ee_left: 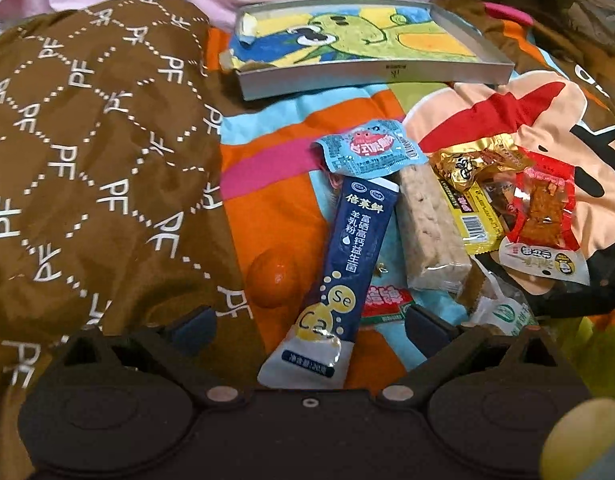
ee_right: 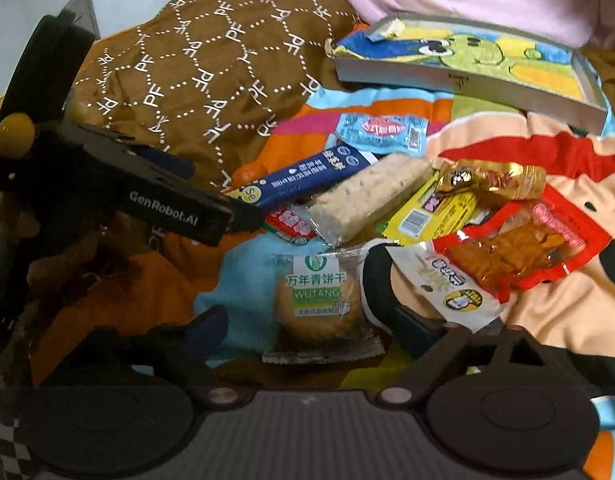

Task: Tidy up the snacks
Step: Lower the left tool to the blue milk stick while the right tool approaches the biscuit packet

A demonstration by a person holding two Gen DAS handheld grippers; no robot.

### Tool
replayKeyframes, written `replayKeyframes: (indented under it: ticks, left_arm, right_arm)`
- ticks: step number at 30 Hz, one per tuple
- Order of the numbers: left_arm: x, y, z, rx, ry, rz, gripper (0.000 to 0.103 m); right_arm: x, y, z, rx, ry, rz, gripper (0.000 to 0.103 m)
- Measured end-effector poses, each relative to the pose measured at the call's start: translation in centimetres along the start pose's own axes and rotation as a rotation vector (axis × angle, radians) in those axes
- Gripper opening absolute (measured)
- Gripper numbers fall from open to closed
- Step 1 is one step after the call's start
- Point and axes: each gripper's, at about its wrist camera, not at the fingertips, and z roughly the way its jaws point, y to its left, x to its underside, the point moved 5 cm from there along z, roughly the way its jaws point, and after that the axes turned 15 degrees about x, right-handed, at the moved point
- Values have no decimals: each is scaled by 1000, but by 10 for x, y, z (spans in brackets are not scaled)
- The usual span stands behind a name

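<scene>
The left hand-held gripper [ee_left: 307,326] is released, its jaws wide astride the blue sachet [ee_left: 349,248]. The right hand-held gripper [ee_right: 313,330], also released, straddles the biscuit [ee_right: 319,304]. The tray [ee_left: 371,76] lies beyond the snack pile.

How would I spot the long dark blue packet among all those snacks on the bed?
Find the shallow grey box with the green cartoon drawing inside; the snack pile lies just in front of it on the colourful blanket. The dark blue stick packet is at the pile's left edge, beside the pale grain bar. It alone is navy, with white lettering and yellow bubbles marked Se and Ca.
</scene>
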Motion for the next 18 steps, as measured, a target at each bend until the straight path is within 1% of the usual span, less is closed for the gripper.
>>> replayKeyframes:
  ticks: [4, 6, 7, 11, 12, 13, 16, 18]
  left_arm:
    - [-3, 2, 7, 31, 34, -1, 89]
    - [-3, 1, 9, 47, 46, 2, 83]
    - [-3, -1, 10, 56, 54, 8, 82]
    - [-2, -11, 12, 87, 79, 27, 70]
    - [-3, -13, 13, 92, 86, 33, 68]
    - [-2, -15, 14, 92, 91, 35, 68]
    - [-5, -16, 22, 71, 117, 43, 59]
    - [-7, -14, 27, 54, 134, 40, 53]
  right_arm:
    - [-1, 1, 6, 1, 0, 9, 83]
    - [-2, 0, 10, 1, 0, 14, 80]
    - [-2, 1, 11, -1, 0, 16, 79]
    - [-3, 2, 15, -3, 0, 21, 69]
    - [-3, 2, 15, -1, -1, 22, 68]
    - [-4, 2, 15, 0, -3, 23, 66]
    - [-3, 2, 14, 5, -7, 31, 61]
    - [-3, 0, 14, 3, -3, 40, 60]
